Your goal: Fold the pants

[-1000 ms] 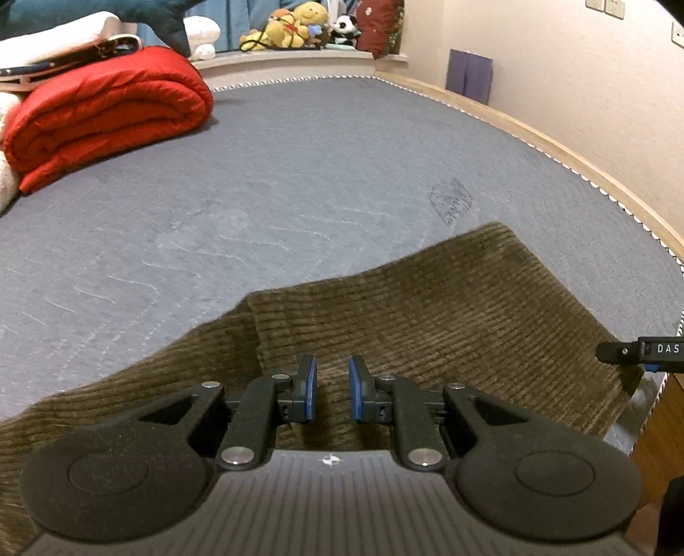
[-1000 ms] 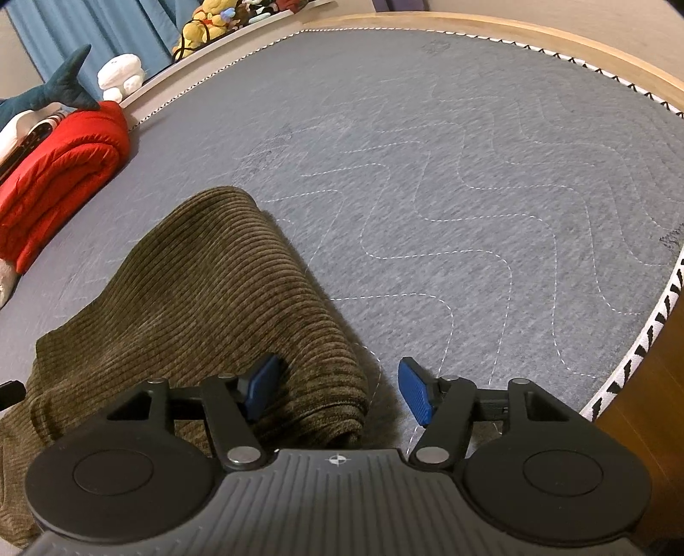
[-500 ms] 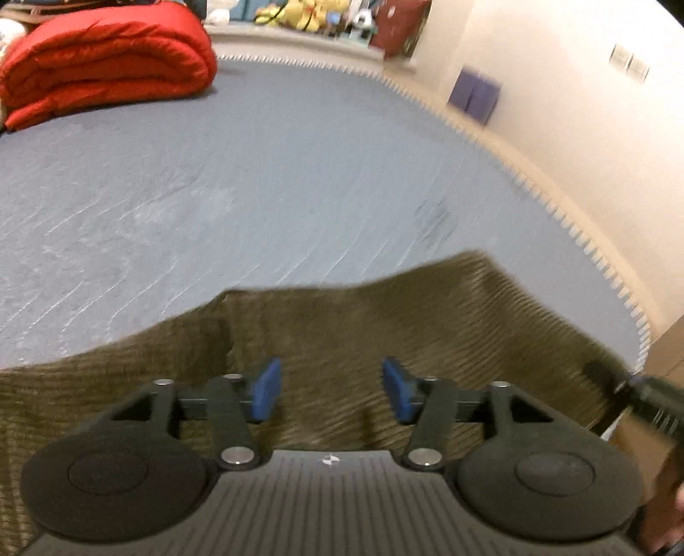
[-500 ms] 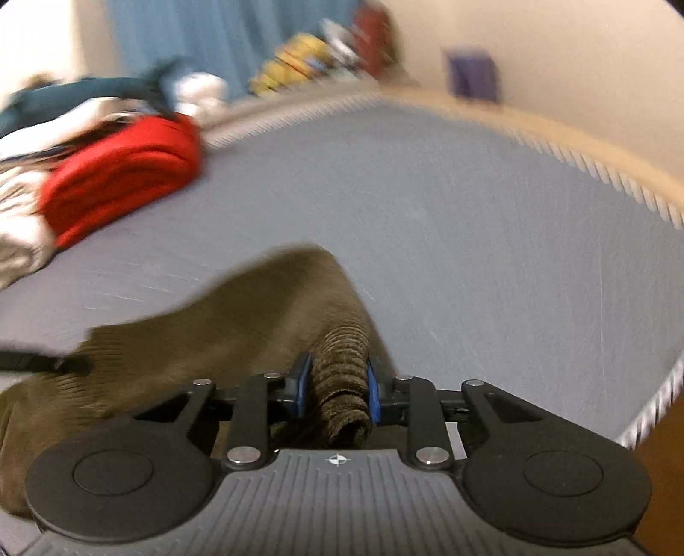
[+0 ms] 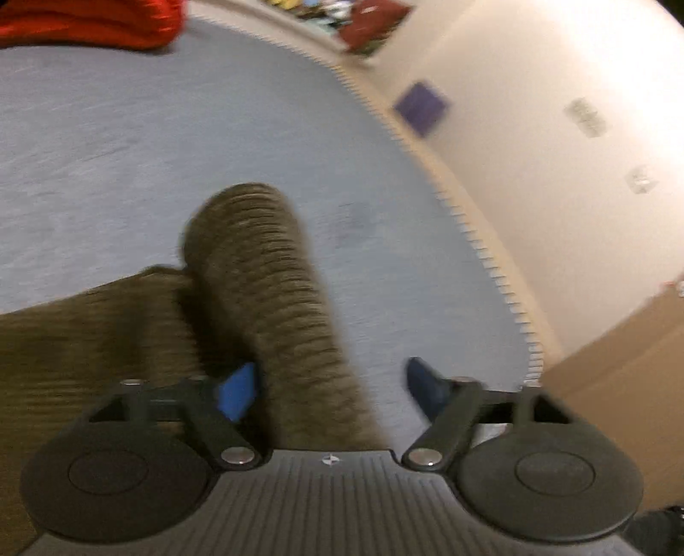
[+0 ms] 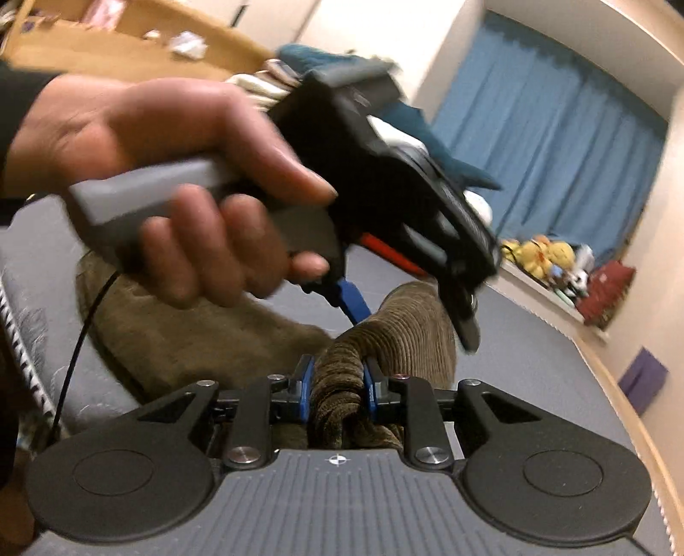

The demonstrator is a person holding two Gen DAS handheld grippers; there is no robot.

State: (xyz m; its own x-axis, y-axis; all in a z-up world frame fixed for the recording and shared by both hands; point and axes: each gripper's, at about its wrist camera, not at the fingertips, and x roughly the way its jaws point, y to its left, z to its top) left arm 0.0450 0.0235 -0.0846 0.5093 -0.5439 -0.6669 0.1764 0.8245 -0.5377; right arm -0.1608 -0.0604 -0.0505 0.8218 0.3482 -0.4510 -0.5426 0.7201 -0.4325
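A grey quilted mattress (image 5: 128, 141) with a white zigzag-stitched edge fills the lower ground, and a folded red padded blanket (image 5: 85, 21) lies at its far side. Long blue pleated curtains (image 6: 551, 141) hang behind a ledge that carries yellow plush toys (image 6: 538, 256) and a dark red cushion (image 6: 605, 295). A small purple square box (image 6: 643, 378) stands against the cream wall (image 5: 555, 128).

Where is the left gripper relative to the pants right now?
In the left wrist view, the left gripper is open astride a raised ridge of the pants; the right wrist view shows it just beyond the right gripper.
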